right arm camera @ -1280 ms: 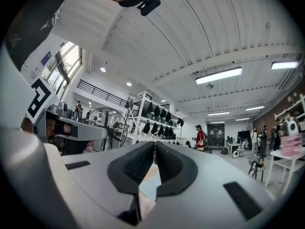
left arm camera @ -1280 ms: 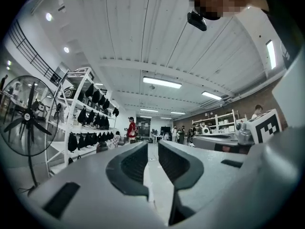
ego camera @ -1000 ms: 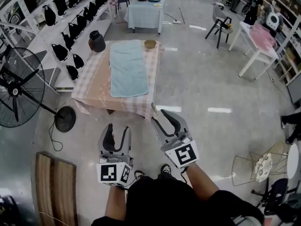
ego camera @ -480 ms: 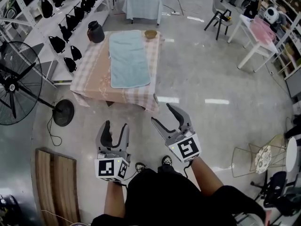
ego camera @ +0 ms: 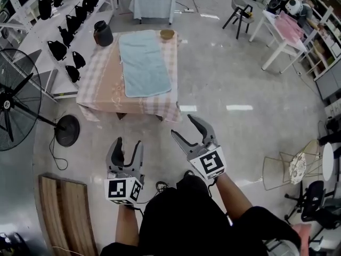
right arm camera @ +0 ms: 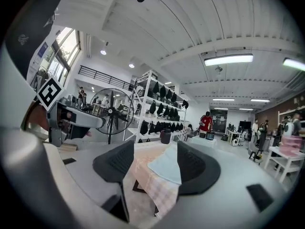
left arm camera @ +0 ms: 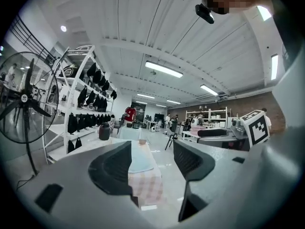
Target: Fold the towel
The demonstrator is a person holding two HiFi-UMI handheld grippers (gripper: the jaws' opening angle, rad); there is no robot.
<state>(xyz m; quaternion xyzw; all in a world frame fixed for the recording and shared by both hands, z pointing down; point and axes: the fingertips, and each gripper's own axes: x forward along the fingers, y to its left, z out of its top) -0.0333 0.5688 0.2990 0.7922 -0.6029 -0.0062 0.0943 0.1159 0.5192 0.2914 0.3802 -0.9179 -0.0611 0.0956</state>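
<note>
A light blue towel (ego camera: 143,63) lies flat and lengthwise on a low table (ego camera: 101,89) with a pink checked cloth, far ahead of me. Between the left gripper's jaws the towel (left arm camera: 139,158) shows at a distance, and likewise between the right gripper's jaws, towel (right arm camera: 164,168). My left gripper (ego camera: 126,148) is held low over the floor, well short of the table, jaws open and empty. My right gripper (ego camera: 188,127) hangs beside it, a little nearer the table's front corner, also open with nothing in it.
A dark jug (ego camera: 103,33) and a small bowl (ego camera: 167,34) stand at the table's far end. A big standing fan (ego camera: 16,97) is at the left, shelves with black bags (ego camera: 64,36) behind it. A wooden pallet (ego camera: 61,212) lies near my left, a wire stool (ego camera: 285,169) at the right.
Both grippers have sunk lower and the view has moved closer to the table. The right gripper's jaws have spread wider than they were a second ago.
</note>
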